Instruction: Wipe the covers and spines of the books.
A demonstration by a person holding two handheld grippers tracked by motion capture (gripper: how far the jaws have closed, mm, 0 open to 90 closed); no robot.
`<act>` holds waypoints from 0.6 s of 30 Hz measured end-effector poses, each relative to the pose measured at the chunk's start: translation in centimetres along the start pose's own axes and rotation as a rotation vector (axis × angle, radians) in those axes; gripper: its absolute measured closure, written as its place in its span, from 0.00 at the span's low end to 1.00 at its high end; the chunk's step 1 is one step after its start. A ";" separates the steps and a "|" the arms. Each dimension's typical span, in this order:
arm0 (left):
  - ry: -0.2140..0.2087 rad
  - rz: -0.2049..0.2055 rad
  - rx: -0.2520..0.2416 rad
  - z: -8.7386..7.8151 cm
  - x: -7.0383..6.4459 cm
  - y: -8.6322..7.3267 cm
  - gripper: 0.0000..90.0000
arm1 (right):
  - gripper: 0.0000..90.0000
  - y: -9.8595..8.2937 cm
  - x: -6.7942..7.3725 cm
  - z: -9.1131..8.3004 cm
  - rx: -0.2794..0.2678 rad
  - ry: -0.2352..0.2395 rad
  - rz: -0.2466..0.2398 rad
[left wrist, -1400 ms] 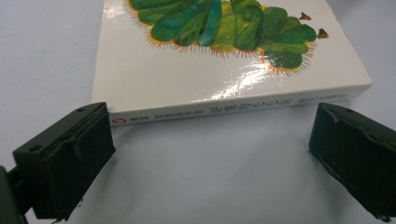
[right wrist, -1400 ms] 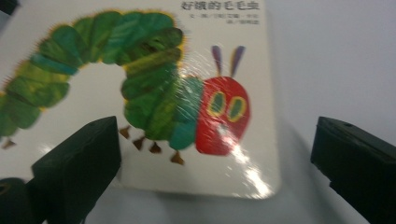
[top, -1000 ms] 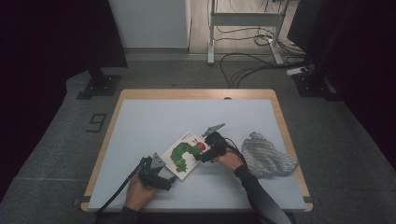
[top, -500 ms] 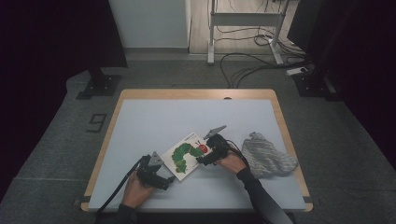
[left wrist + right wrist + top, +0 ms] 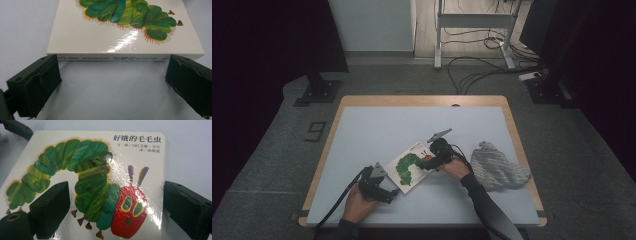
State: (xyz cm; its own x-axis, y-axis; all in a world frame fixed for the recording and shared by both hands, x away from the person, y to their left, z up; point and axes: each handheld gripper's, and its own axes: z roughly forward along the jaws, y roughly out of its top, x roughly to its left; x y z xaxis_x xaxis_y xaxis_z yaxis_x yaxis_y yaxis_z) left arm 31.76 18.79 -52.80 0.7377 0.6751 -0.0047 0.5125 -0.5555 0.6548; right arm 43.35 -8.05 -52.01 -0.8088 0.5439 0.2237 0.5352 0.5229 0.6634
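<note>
My right gripper (image 5: 115, 207) hangs spread over the glossy white board book (image 5: 100, 182) titled "好饿的毛毛虫", lying flat on the pale grey table (image 5: 377, 130). My left gripper (image 5: 112, 82) gapes wide at its spine.

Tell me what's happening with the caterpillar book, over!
Both grippers open: left gripper at book's spine, right gripper over its cover. Book flat on table. Nothing blocking.

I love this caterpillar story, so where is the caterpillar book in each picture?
High view: the caterpillar book lies near the table's front edge, between the left gripper and right gripper.
Left gripper view: top, its spine facing the open jaws.
Right gripper view: the cover spreads beneath the open jaws.
Shared landmark: the green caterpillar.
</note>
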 end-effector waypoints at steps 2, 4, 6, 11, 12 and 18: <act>0.000 0.000 0.000 0.0 0.0 0.0 0.00 | 0.09 0.1 0.0 -0.2 0.004 0.000 0.003; 0.000 0.000 0.000 0.0 0.0 0.0 0.00 | 0.09 0.2 0.2 -0.4 0.006 -0.004 0.004; -0.001 0.001 0.000 0.0 0.0 0.0 0.00 | 0.09 0.4 0.3 -0.9 -0.012 -0.006 0.003; -0.001 0.001 0.001 0.0 0.0 0.0 0.00 | 0.11 1.0 0.5 -2.3 -0.058 0.021 0.017; -0.001 0.001 0.001 0.0 0.0 0.0 0.00 | 0.11 1.1 0.6 -2.5 -0.061 0.023 0.023; -0.001 0.002 0.001 0.0 0.0 0.0 0.00 | 0.12 0.6 0.7 -3.3 -0.080 0.042 0.045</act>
State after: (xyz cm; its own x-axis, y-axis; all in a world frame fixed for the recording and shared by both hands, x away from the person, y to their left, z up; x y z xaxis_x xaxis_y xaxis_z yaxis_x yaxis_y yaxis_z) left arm 31.77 18.82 -52.79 0.7392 0.6734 -0.0042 0.5116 -0.5575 0.6538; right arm 42.30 -9.48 -49.10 -0.7946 0.5370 0.2832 0.5514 0.4431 0.7068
